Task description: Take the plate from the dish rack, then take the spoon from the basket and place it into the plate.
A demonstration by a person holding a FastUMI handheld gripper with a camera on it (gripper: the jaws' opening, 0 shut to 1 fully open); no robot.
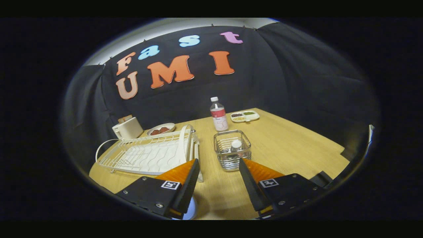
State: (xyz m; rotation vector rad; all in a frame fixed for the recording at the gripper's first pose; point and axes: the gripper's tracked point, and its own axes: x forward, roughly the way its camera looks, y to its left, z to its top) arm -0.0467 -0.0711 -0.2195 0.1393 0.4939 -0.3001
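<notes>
Plate is glimpsed as a pale rim on the counter beneath the left finger, apparently already out of the dish rack, so the first step is judged done. The spoon is taken to be the pale-ended piece upright in the wire basket, just ahead of the fingers. The gripper is held spread and empty; lifting the spoon and setting it into the plate remain.
</notes>
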